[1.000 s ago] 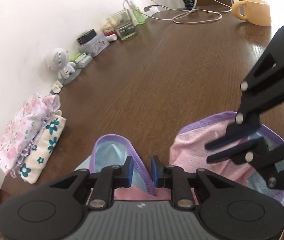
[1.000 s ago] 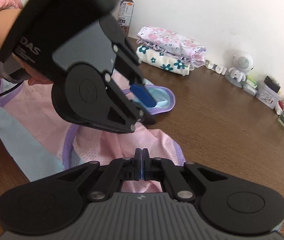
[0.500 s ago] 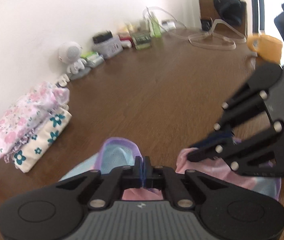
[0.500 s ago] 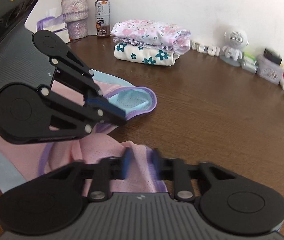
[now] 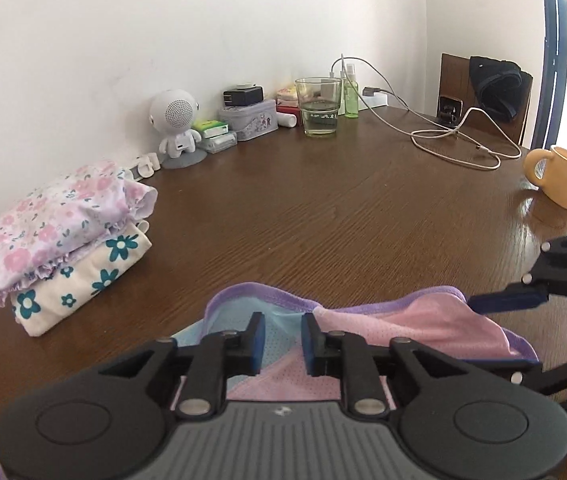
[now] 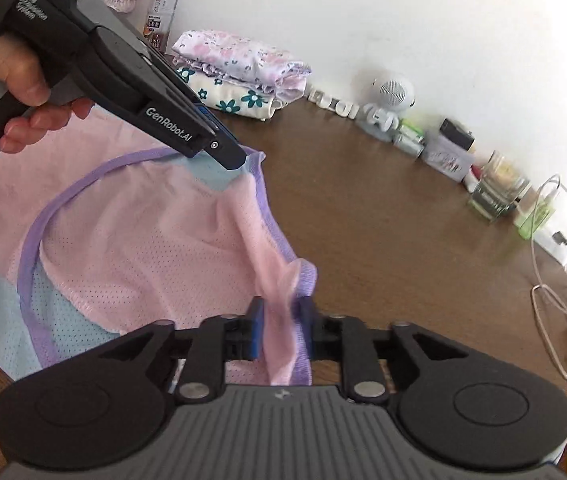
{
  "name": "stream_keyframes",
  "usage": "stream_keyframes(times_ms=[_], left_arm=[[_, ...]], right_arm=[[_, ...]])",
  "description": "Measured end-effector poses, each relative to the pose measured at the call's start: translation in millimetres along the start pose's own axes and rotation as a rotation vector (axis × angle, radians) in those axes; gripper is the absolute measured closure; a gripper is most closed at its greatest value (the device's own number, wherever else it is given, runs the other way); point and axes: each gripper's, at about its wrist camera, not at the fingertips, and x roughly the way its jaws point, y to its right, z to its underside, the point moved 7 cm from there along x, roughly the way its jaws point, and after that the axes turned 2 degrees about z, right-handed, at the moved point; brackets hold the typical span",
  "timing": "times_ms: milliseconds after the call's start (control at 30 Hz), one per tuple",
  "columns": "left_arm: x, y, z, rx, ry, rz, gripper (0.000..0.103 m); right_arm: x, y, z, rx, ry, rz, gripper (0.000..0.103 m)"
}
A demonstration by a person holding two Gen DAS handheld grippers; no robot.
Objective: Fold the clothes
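Folded floral clothes (image 5: 63, 236) sit stacked by the table's (image 5: 323, 208) left wall edge, while the pink mesh garment (image 6: 131, 240) lies at its near edge, both the left gripper (image 5: 281, 340) and right gripper (image 6: 279, 328) having just been opening, jaws parted loosely around its purple hem.

Garment (image 5: 403, 332) on table (image 5: 323, 208) (stack (image 5: 63, 236) left)

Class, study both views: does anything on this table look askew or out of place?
The pink garment lies rumpled, its purple-trimmed edge bunched between the open right gripper. The folded stack sits neatly.
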Motion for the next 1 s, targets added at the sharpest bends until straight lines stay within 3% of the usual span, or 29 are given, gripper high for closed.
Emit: stream_keyframes(times_ms=[67, 233, 433, 633, 700, 833, 1000], left_arm=[[-13, 1, 4, 0.034, 0.013, -0.020, 0.066], [-54, 5, 35, 0.089, 0.003, -0.027, 0.051], [-99, -9, 96, 0.036, -0.042, -0.042, 0.051], [-138, -52, 147, -0.124, -0.027, -0.149, 0.051], [-147, -64, 161, -0.167, -0.030, -0.170, 0.051], [-155, -76, 179, -0.216, -0.033, -0.186, 0.051], [-160, -80, 188, -0.253, -0.016, -0.175, 0.050]], right_arm=[[-4, 8, -7, 0.071, 0.038, -0.020, 0.064], [-4, 37, -29, 0.250, 0.118, -0.044, 0.061], [43, 39, -46, 0.216, 0.059, -0.099, 0.061], [71, 22, -55, 0.180, 0.012, -0.149, 0.061], [76, 20, -54, 0.169, -0.002, -0.132, 0.062], [83, 28, -53, 0.189, -0.016, -0.081, 0.082], [91, 52, -49, 0.265, -0.032, -0.002, 0.085]])
